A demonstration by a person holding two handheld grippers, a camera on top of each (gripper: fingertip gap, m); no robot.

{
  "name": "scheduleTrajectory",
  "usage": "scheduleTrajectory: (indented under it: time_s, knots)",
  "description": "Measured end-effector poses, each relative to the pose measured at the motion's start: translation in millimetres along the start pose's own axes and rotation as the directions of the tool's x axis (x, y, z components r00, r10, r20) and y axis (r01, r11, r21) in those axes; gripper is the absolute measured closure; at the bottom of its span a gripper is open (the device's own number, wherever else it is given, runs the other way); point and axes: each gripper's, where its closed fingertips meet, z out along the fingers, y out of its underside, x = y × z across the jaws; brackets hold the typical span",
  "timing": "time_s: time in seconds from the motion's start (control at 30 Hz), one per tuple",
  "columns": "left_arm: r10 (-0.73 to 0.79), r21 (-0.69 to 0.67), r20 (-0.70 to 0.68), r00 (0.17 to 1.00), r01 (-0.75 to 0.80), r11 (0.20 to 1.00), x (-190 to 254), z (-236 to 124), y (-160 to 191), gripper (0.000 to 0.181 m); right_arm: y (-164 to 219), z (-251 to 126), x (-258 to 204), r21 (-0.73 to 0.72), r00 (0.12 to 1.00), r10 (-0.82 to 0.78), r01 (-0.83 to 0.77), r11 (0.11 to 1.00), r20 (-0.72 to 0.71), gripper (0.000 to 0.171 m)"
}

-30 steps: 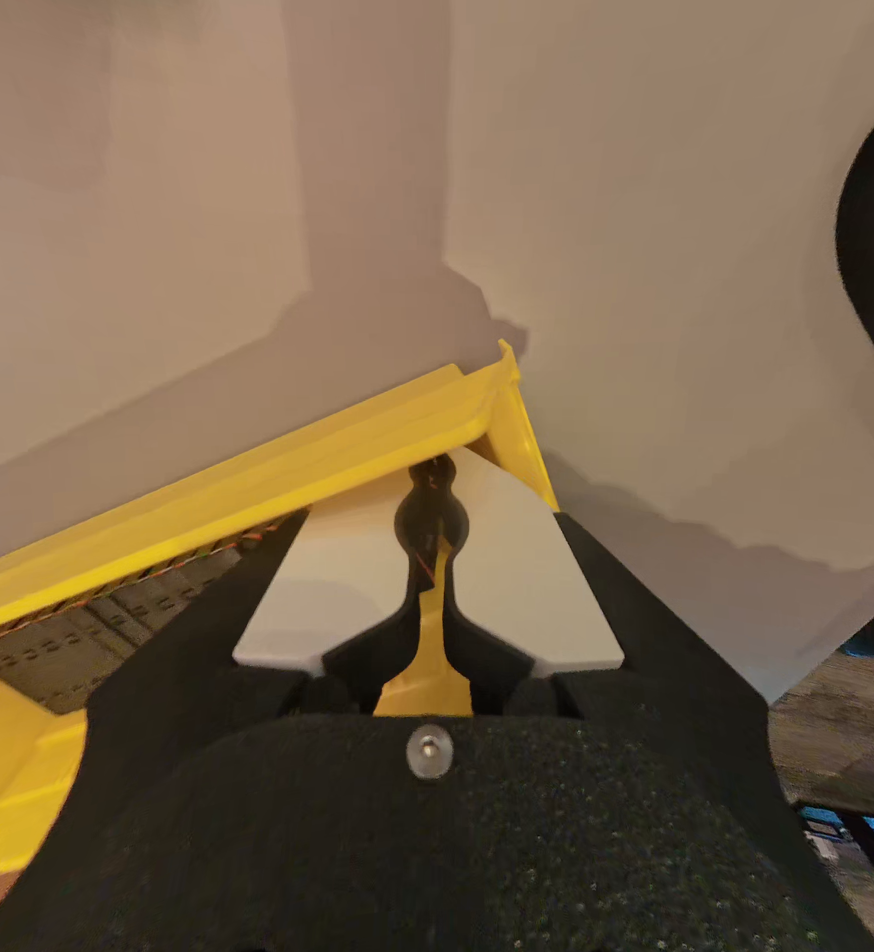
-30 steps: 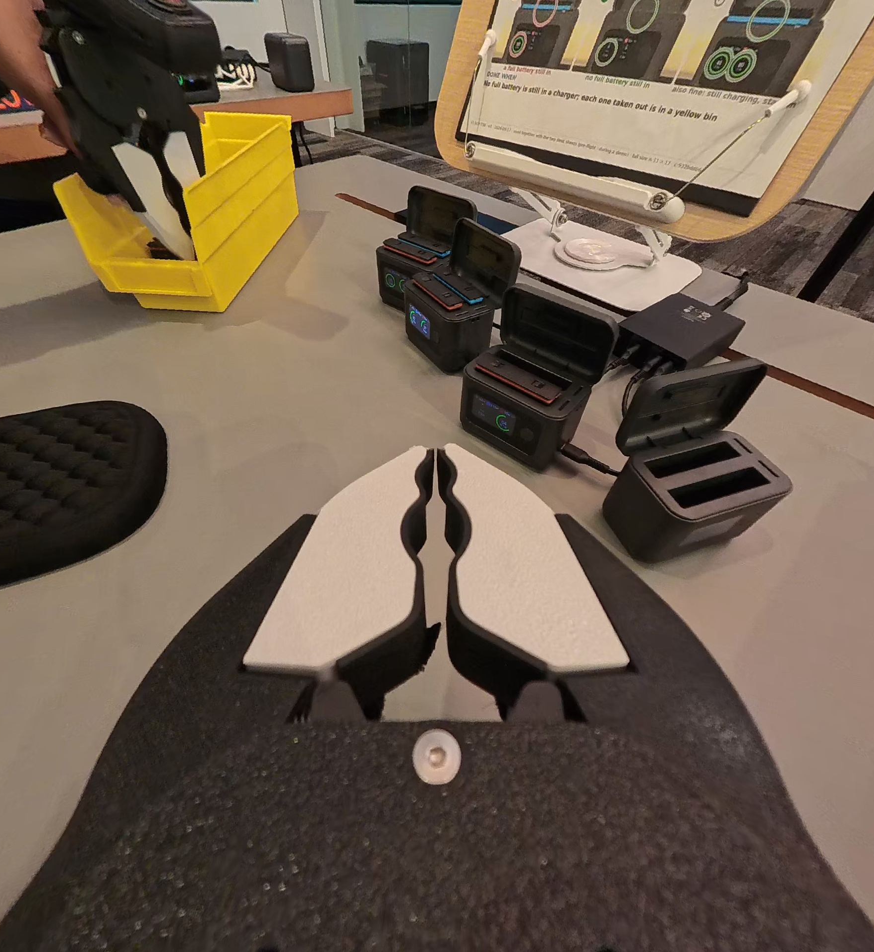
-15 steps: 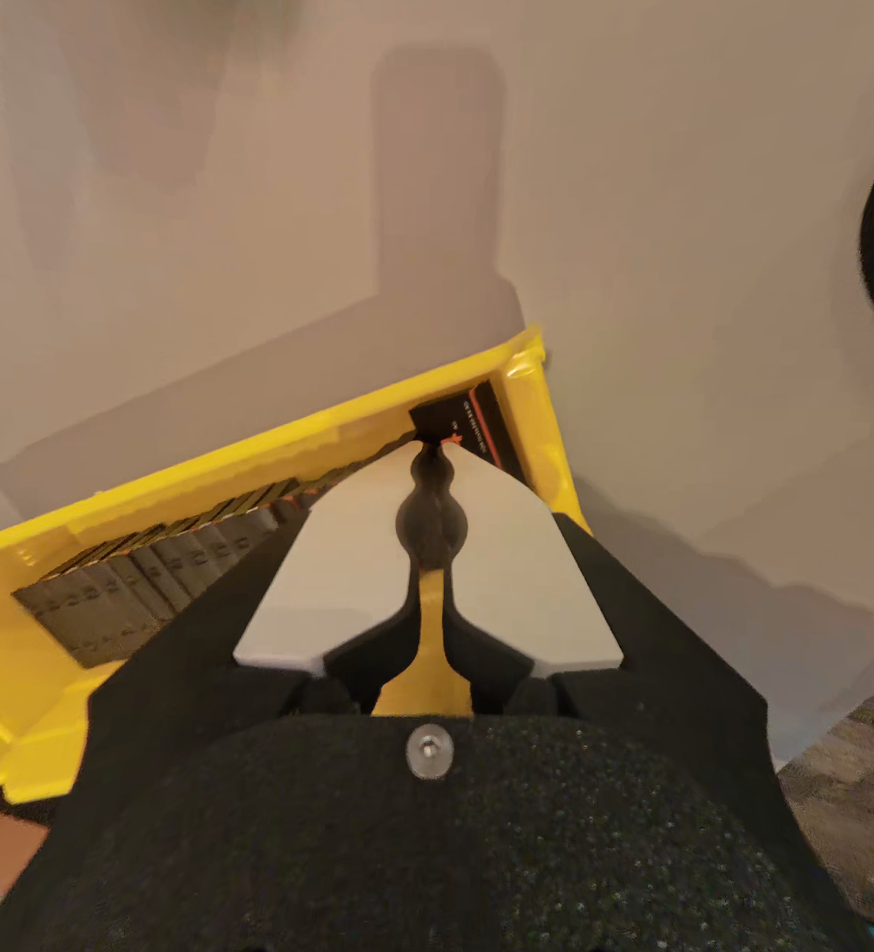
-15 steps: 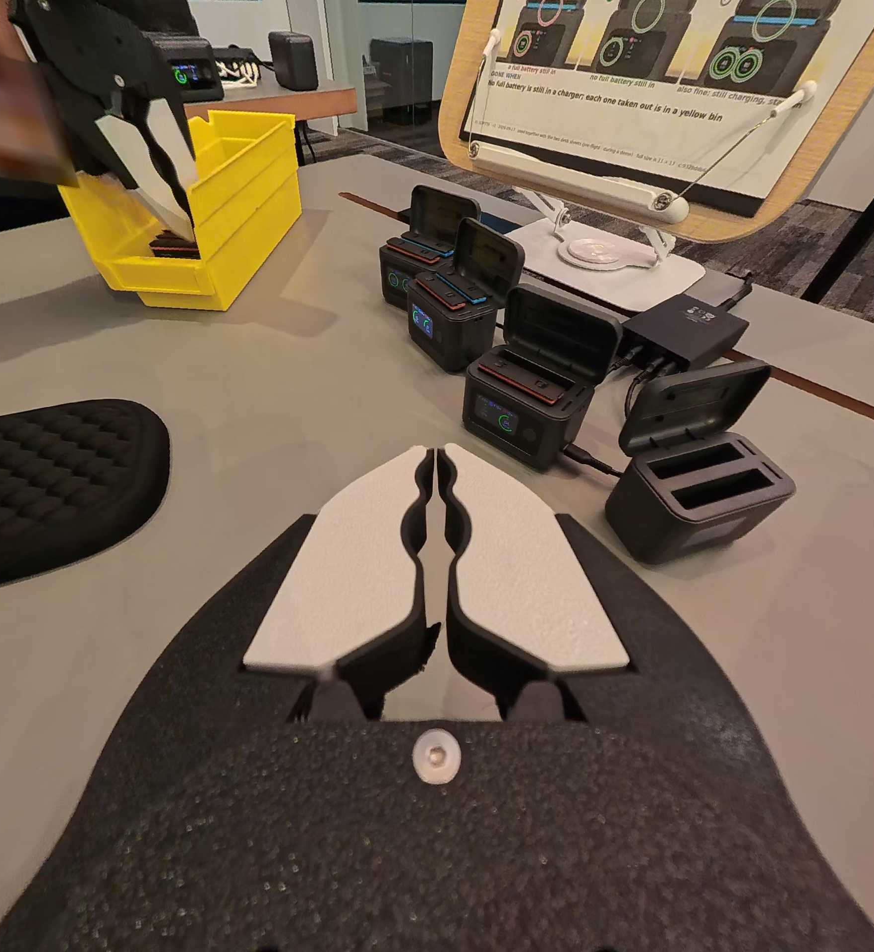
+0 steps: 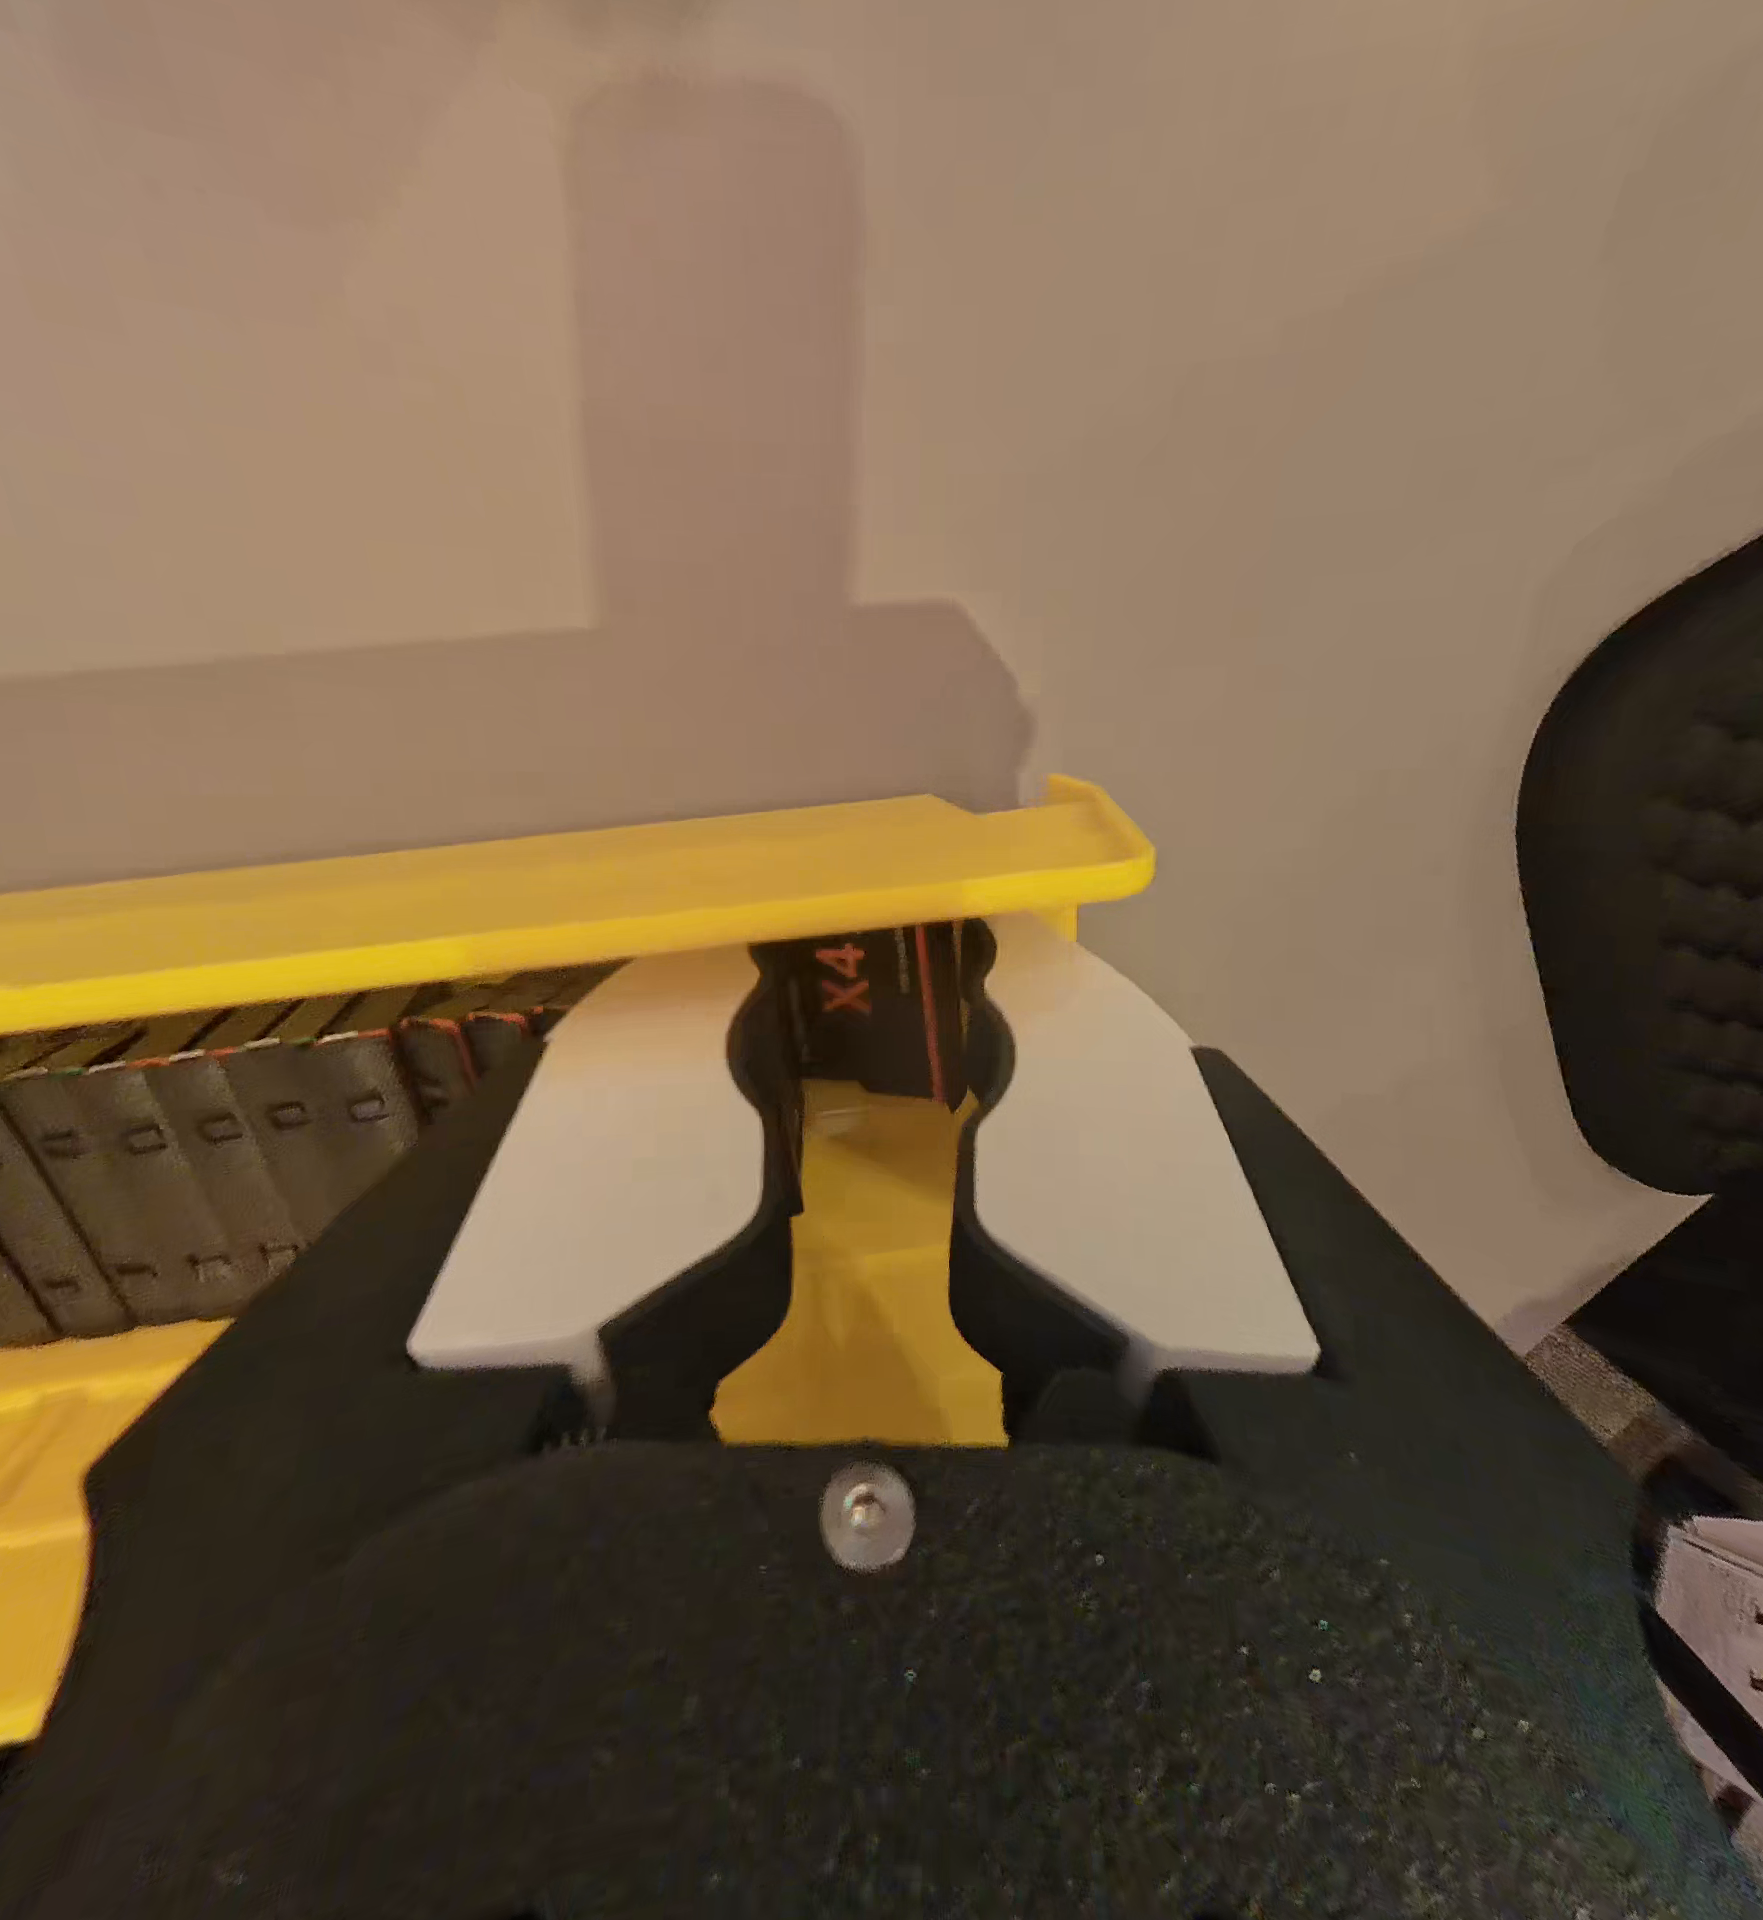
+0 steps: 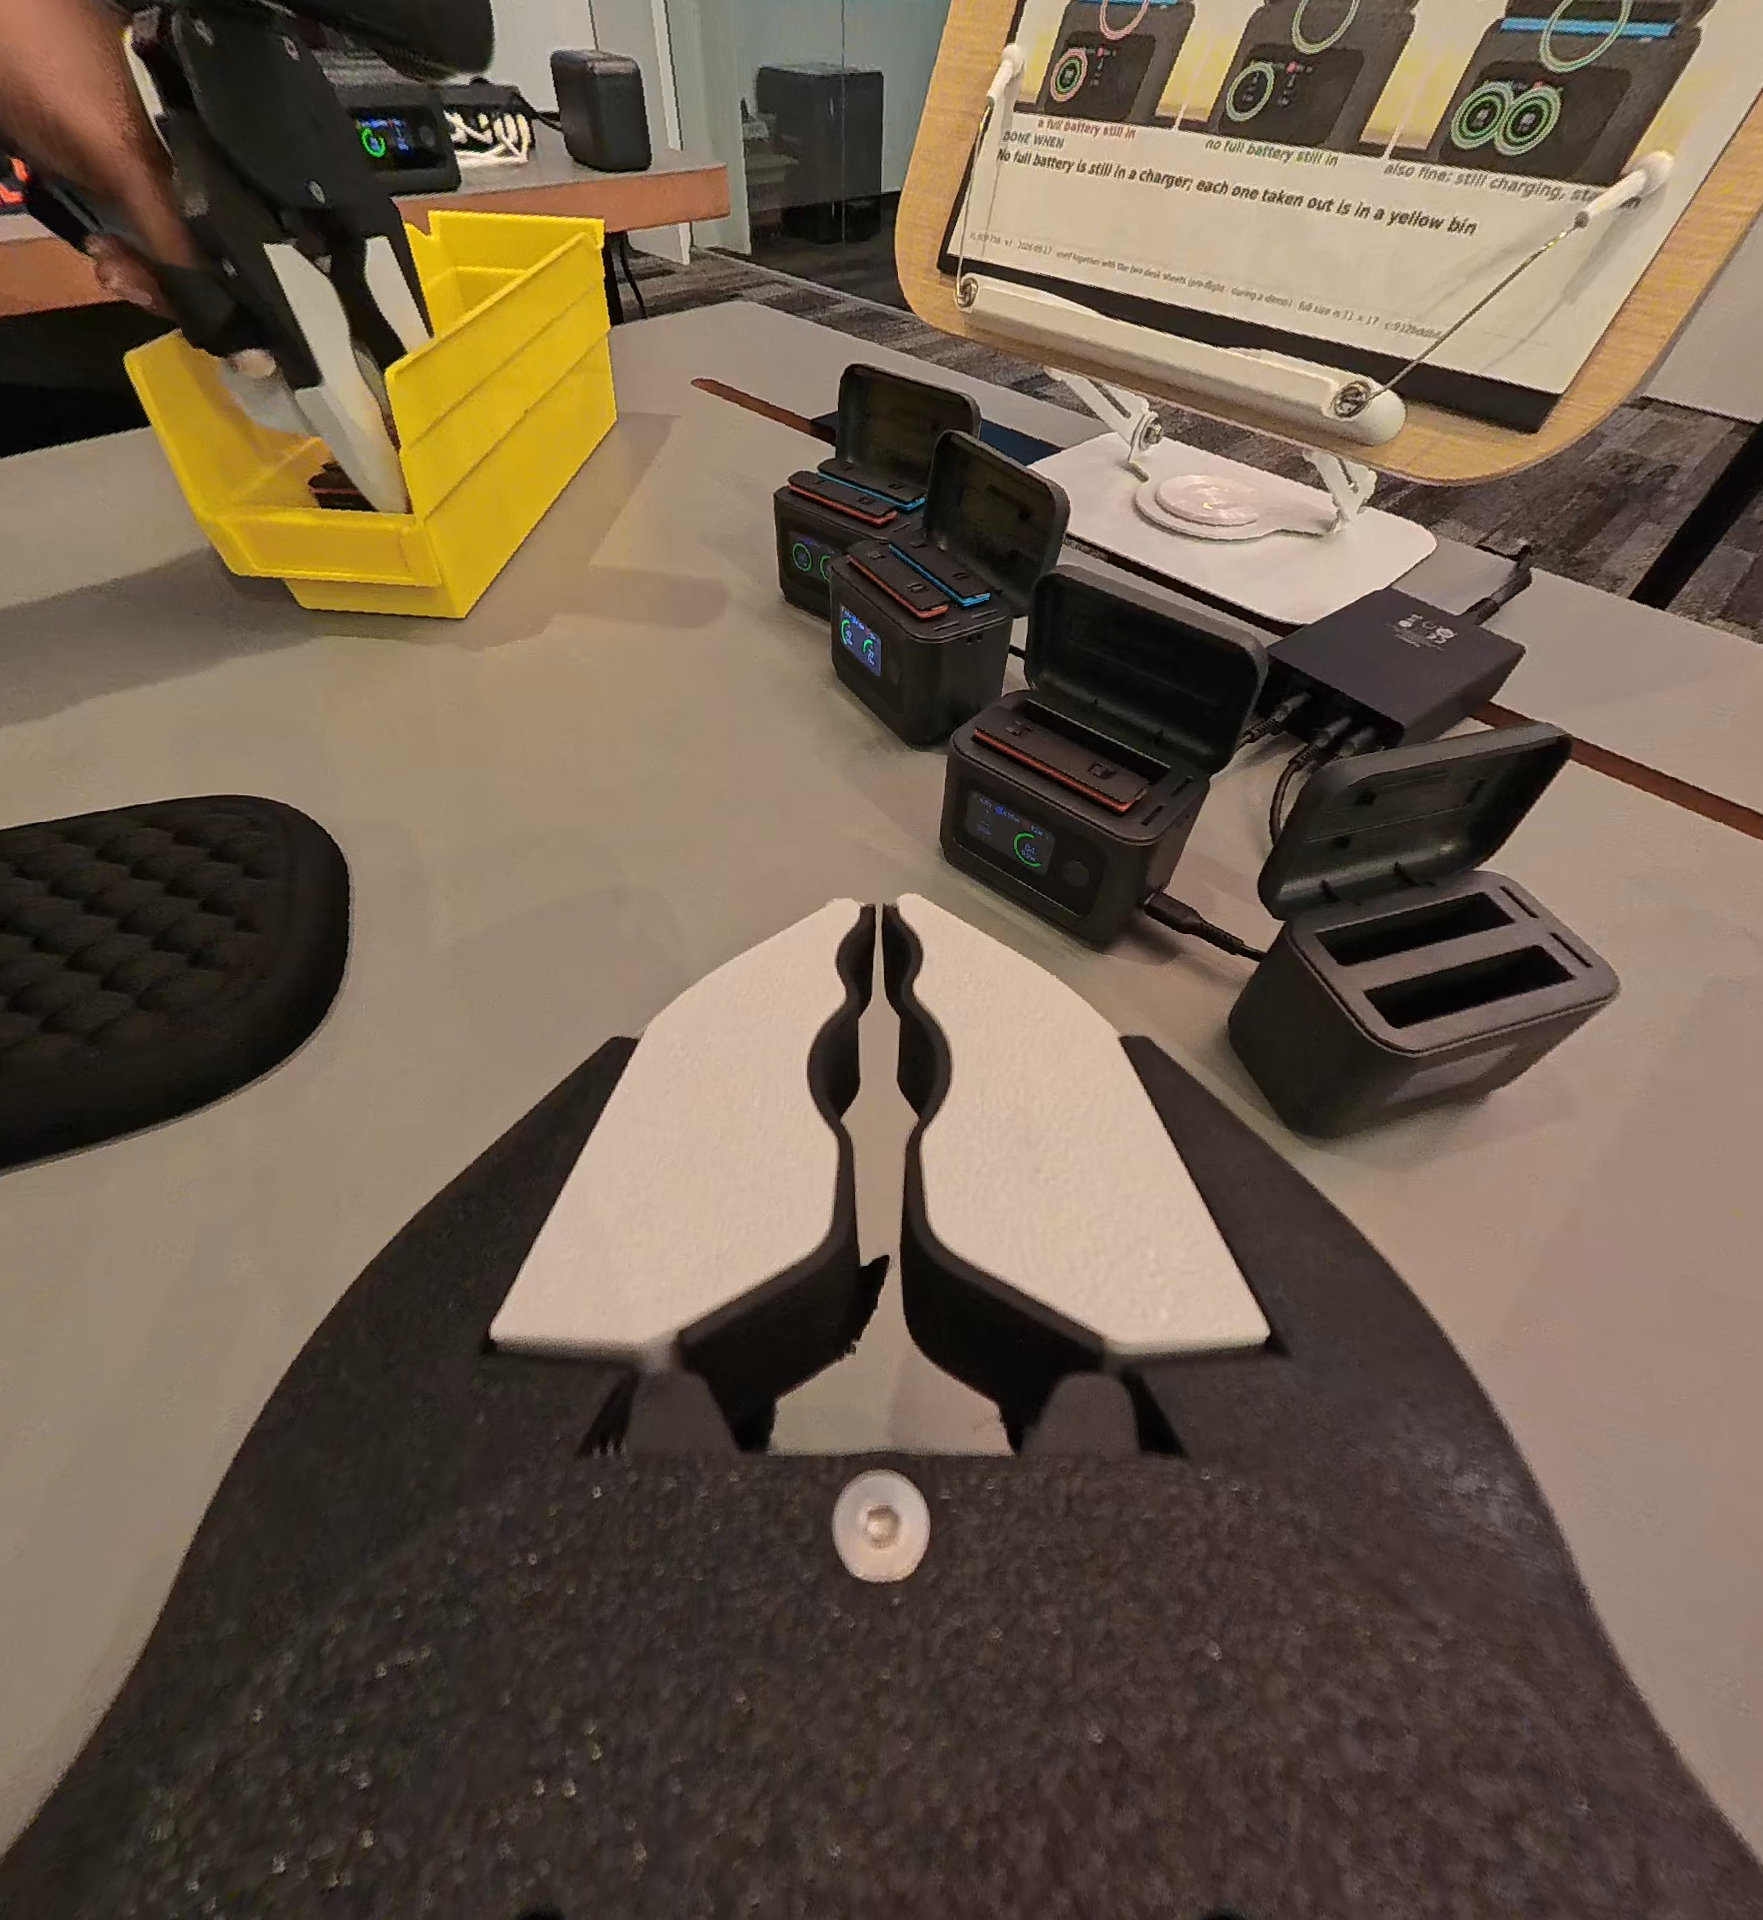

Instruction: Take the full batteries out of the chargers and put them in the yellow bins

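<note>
**Clerk:** Surface first: grey matte bench (image 6: 648, 790), smooth, with a thin brown seam across the far side. What stands on it?

**Checker:** Four black box chargers with hinged lids up, in a row. The two farthest (image 6: 835, 540) (image 6: 908, 644) each hold a red-edged and a blue-edged battery. The third (image 6: 1064, 821) holds one red-edged battery and shows a lit screen. The nearest (image 6: 1417, 997) shows two bare slots. Behind them are a flat black power hub (image 6: 1396, 665) with cables, and a wood-framed printed board (image 6: 1376, 208) on a white stand.

**Clerk:** Soft goods?

**Checker:** One black pad (image 6: 108, 966), rounded, with a dimpled honeycomb surface.

**Clerk:** Bin?

**Checker:** Yellow bin (image 6: 503, 436), hard glossy plastic, stepped walls, at the far left of the bench.

**Clerk:** Right tool?

**Checker:** Right tool (image 6: 879, 914): white textured fingers on a black grainy body, closed to a narrow wavy slit, nothing in it, low over the bench.

**Clerk:** Left tool?

**Checker:** The right wrist view shows the left tool (image 6: 357, 416) held by a hand (image 6: 98, 177), tips down inside the bin. Only the left wrist view shows the contents: the left tool (image 5: 861, 997) has its fingers parted, and a black battery (image 5: 856, 1023) with red markings stands between the tips at the bin's (image 5: 544, 904) right end, under the rim. A packed row of grey ribbed batteries (image 5: 160, 1164) fills the left.
</note>
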Motion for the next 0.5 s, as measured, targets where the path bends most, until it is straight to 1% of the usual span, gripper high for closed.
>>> scheduleTrajectory:
  time_s: [0.03,0.23,0.33,0.4,0.5]
  knots:
    - [0.000,-0.009,0.008,1.000,0.000,1.000,-1.3,-1.4,1.9,0.148,-0.1,-0.2,-0.1,0.001,1.000,-0.001,0.001,1.000,0.000,0.170]
    - [0.072,-0.074,0.185,0.980,-0.059,0.996,-24.2,-10.1,10.9,0.150,0.6,0.5,-0.9,-0.003,1.000,-0.004,0.004,1.000,0.003,0.170]
    - [0.166,-0.131,0.257,0.952,-0.136,0.982,-31.0,-8.7,16.8,0.148,0.3,0.3,-1.0,-0.002,1.000,-0.003,0.003,1.000,0.003,0.170]
    - [0.222,-0.155,0.271,0.937,-0.185,0.970,-29.5,-4.8,19.1,0.148,0.4,0.3,-1.1,-0.003,1.000,-0.003,0.003,1.000,0.004,0.170]
    - [0.311,-0.195,0.343,0.886,-0.256,0.947,-34.2,-4.7,19.4,0.154,0.5,0.4,-1.2,-0.003,1.000,-0.005,0.005,1.000,0.004,0.170]
